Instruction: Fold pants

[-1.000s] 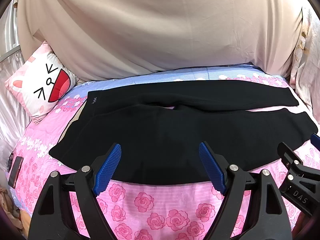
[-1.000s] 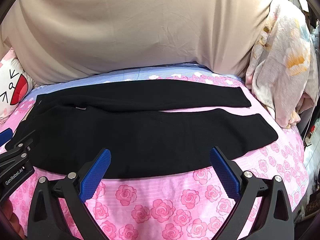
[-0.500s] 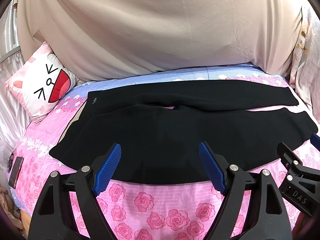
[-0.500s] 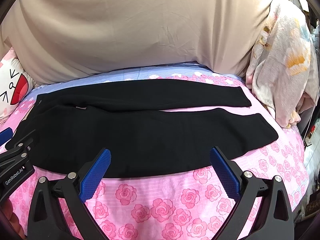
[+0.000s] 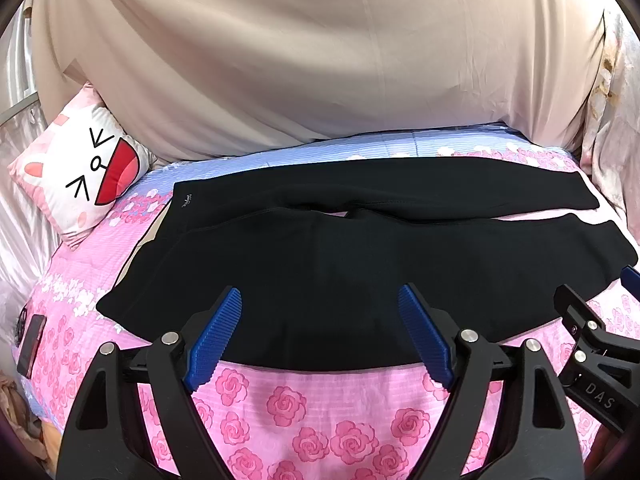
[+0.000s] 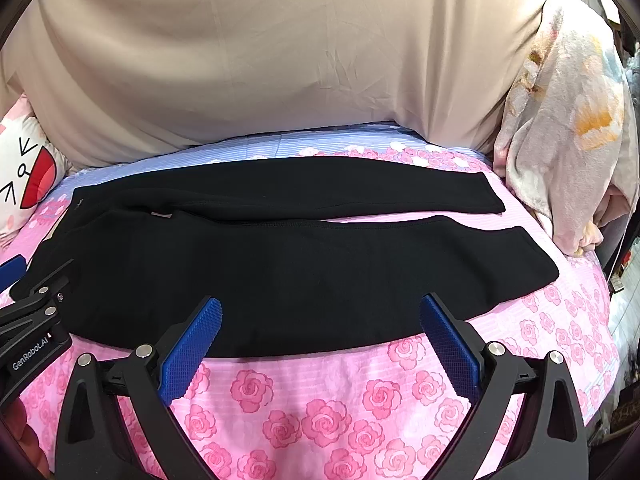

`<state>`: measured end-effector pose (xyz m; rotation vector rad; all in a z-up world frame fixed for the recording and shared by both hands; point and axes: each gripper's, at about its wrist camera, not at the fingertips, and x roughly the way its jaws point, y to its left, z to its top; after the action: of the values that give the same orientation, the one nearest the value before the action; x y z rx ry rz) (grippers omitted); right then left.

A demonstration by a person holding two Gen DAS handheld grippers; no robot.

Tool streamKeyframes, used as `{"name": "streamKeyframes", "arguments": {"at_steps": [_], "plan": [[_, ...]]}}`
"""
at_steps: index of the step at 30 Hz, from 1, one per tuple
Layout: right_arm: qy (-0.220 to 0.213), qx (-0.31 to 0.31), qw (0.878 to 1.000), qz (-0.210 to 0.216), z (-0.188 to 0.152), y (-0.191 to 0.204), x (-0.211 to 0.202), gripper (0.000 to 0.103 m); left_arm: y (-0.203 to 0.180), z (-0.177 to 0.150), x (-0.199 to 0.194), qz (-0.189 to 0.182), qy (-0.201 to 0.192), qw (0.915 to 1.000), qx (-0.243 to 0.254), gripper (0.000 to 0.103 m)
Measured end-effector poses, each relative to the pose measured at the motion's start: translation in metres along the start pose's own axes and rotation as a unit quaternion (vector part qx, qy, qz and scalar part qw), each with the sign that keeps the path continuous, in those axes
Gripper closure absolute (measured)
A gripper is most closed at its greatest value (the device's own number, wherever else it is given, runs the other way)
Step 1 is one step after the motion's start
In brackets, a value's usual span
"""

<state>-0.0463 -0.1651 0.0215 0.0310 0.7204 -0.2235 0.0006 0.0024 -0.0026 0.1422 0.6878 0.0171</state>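
Observation:
Black pants lie spread flat across the pink rose-print bed, waistband at the left, both legs running to the right, the near leg overlapping the far one at the top. They also show in the right wrist view. My left gripper is open and empty, hovering above the pants' near edge towards the waist side. My right gripper is open and empty above the near edge towards the leg side. Each gripper shows at the edge of the other's view.
A cartoon-face pillow leans at the back left. A beige sheet covers the wall behind. A floral blanket is piled at the right. A dark phone lies at the bed's left edge.

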Motion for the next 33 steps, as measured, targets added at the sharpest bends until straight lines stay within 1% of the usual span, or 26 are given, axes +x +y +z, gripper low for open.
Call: {"name": "streamKeyframes", "arguments": {"at_steps": [3, 10, 17, 19, 20, 23, 24, 26, 27, 28, 30, 31, 33], "plan": [[0.004, 0.000, 1.000, 0.000, 0.001, -0.002, 0.004, 0.006, -0.002, 0.000, 0.003, 0.001, 0.001, 1.0000, 0.002, 0.020], [0.013, 0.001, 1.000, 0.001, 0.005, -0.004, 0.017, 0.006, -0.010, 0.005, 0.014, 0.001, 0.007, 0.9999, 0.008, 0.020], [0.025, 0.004, 1.000, 0.002, 0.013, -0.007, 0.039, 0.006, -0.017, 0.014, 0.034, -0.001, 0.020, 0.9997, 0.014, 0.018], [0.025, 0.010, 1.000, 0.006, 0.017, -0.014, 0.047, 0.006, -0.016, 0.017, 0.040, -0.008, 0.023, 0.9996, 0.013, 0.009], [0.025, 0.014, 1.000, 0.008, 0.020, -0.019, 0.050, 0.006, -0.014, 0.019, 0.044, -0.015, 0.022, 0.9996, 0.011, 0.009], [0.023, 0.034, 0.999, 0.016, 0.033, -0.054, 0.066, 0.006, -0.006, 0.029, 0.056, -0.020, 0.017, 0.9996, 0.011, 0.009], [0.023, 0.045, 0.999, 0.013, 0.038, -0.074, 0.074, 0.006, -0.003, 0.032, 0.060, -0.019, 0.016, 0.9996, 0.010, 0.008], [0.017, 0.063, 0.998, -0.003, 0.049, -0.115, 0.090, 0.006, 0.007, 0.040, 0.071, -0.014, 0.012, 0.9998, 0.009, 0.008], [0.016, 0.070, 0.997, -0.017, 0.057, -0.135, 0.102, 0.006, 0.013, 0.044, 0.077, -0.009, 0.012, 0.9999, 0.007, 0.008], [0.021, 0.075, 0.996, -0.033, 0.068, -0.161, 0.120, 0.006, 0.019, 0.049, 0.083, -0.002, 0.011, 0.9999, 0.004, 0.008], [0.034, 0.076, 0.995, -0.047, 0.084, -0.194, 0.148, 0.006, 0.036, 0.058, 0.097, 0.008, 0.013, 0.9999, -0.004, 0.008], [0.040, 0.077, 0.994, -0.064, 0.096, -0.217, 0.167, 0.006, 0.044, 0.063, 0.105, 0.010, 0.015, 0.9998, -0.008, 0.008], [0.050, 0.070, 0.993, -0.079, 0.113, -0.244, 0.193, 0.006, 0.063, 0.074, 0.124, 0.019, 0.024, 0.9993, -0.020, 0.008]]}}
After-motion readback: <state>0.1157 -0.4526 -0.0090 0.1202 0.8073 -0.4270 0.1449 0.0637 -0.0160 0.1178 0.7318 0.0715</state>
